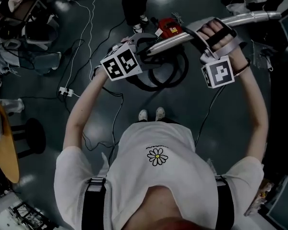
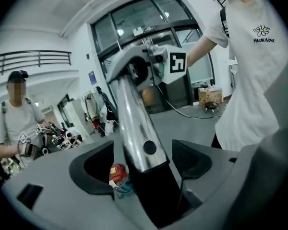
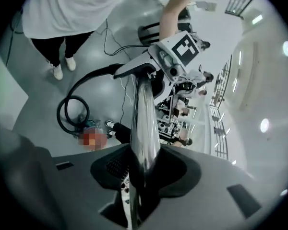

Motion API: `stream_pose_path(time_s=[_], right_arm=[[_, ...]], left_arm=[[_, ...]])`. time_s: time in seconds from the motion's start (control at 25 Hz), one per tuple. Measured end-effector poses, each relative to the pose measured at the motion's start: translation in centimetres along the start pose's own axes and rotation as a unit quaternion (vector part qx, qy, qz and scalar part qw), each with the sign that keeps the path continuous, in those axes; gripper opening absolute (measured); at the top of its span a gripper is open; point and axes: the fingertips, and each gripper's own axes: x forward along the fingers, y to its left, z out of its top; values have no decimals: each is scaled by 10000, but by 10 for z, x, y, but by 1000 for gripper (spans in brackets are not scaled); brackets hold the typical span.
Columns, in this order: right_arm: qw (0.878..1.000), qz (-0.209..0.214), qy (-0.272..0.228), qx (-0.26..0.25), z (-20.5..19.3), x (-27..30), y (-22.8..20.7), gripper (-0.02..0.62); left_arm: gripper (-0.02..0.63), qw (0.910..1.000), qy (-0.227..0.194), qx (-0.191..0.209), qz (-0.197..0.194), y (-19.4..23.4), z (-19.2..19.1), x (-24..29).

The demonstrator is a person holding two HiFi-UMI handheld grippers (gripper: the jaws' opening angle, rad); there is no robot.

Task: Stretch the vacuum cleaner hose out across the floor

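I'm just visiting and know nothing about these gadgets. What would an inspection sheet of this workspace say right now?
Surface: dark, glossy floor.
Job's things: metal tube held in the air; black hose coiled on the floor below, not stretched out; red vacuum cleaner beside the coil.
Clutter: stool and wooden tabletop at left.
Grippers: left gripper, jaws apart around the tube; right gripper, jaws clamped on the tube.
Cables: thin cables and a power strip on the floor.
Surroundings: another person stands just beyond the vacuum cleaner.

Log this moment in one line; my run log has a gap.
left tongs: open around wand | right tongs: shut on wand | hose: coiled on floor
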Motion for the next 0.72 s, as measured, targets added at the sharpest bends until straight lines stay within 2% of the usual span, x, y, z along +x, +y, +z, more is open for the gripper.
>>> stream_pose_path(time_s=[0.08, 0.12, 0.16, 0.2, 0.28, 0.36, 0.4, 0.48, 0.52, 0.56, 0.6, 0.64, 0.68, 0.72], right_arm=[[9996, -132, -145, -225, 20, -7, -10, 167], [9992, -166, -209, -281, 29, -10, -14, 167], [9990, -177, -264, -329, 37, -12, -16, 167], [9987, -171, -313, -371, 45, -14, -16, 169], [9983, -75, -419, -408, 61, -14, -14, 169], [9980, 164, -538, -286, 75, -10, -9, 171], [9978, 251, -599, -114, 81, -7, -9, 193], [9962, 126, -749, 427, 90, 0, -19, 346], [9944, -101, -784, 708, 92, 3, -27, 427], [9917, -405, -715, 992, 89, 4, -34, 463], [9870, -734, -521, 1333, 80, 3, -41, 465], [9778, -1039, -253, 1804, 65, -3, -45, 465], [9599, -1303, -13, 2482, 47, -14, -46, 465], [9276, -1539, 105, 3403, 30, -30, -45, 465]], left_arm=[[381, 9980, 369, 71, -499, -29, -11, -1], [345, 9969, 404, 41, -677, -40, -13, -4], [280, 9964, 323, -72, -786, -48, -13, -9], [205, 9958, 180, -261, -854, -53, -12, -14], [171, 9924, -58, -757, -967, -64, -14, -23], [152, 9835, -286, -1405, -1105, -79, -20, -28], [142, 9746, -464, -1842, -1186, -86, -23, -30], [114, 9462, -923, -2845, -1237, -96, -29, -34], [110, 9319, -1122, -3254, -1148, -100, -32, -37], [110, 9211, -1254, -3548, -995, -104, -36, -39], [110, 9131, -1328, -3767, -820, -109, -41, -41], [110, 9058, -1359, -3958, -661, -115, -48, -44], [110, 8985, -1359, -4139, -531, -122, -56, -48], [110, 8917, -1340, -4303, -422, -131, -65, -53]])
